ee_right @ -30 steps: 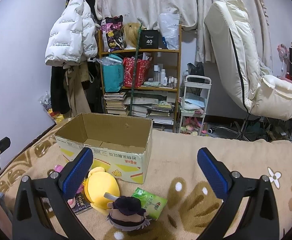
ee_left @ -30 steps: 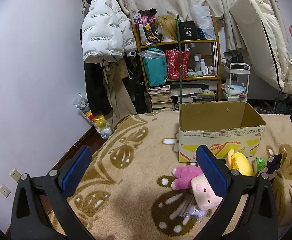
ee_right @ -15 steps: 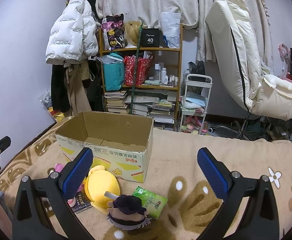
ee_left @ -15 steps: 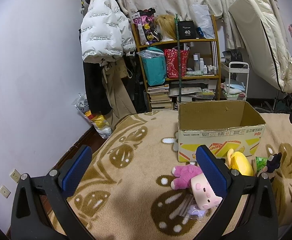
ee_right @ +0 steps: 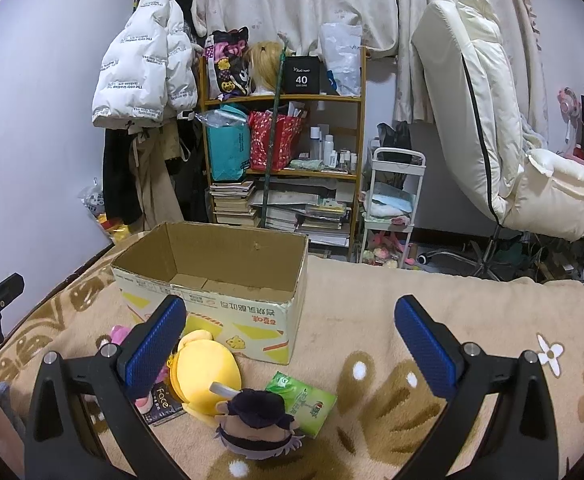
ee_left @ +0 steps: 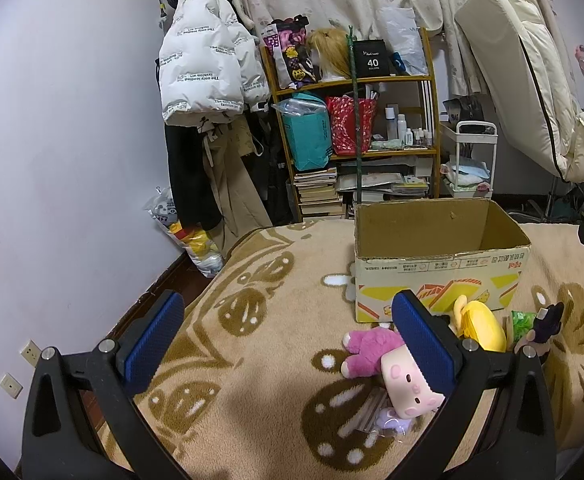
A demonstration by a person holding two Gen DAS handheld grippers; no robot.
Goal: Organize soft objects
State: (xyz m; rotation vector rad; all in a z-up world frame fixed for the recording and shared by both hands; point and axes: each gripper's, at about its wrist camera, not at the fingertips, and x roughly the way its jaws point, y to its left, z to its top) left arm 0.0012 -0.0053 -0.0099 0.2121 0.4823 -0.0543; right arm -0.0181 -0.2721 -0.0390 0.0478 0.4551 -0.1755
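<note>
Grippers hovering: I'm holding the left gripper (ee_left: 287, 344) and right gripper (ee_right: 287, 346) wide open, gripping nothing. Plush toys are lying on the blanket (ee_right: 372, 312), the yellow plush (ee_right: 205, 372) touching the empty cardboard box (ee_right: 211, 272).

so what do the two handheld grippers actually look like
Both look alike: the left gripper and right gripper each have two black angular plastic arms with silver screw heads, ending in flat rectangular fingers faced with blue ribbed pads. No cables or sleeves are visible.
</note>
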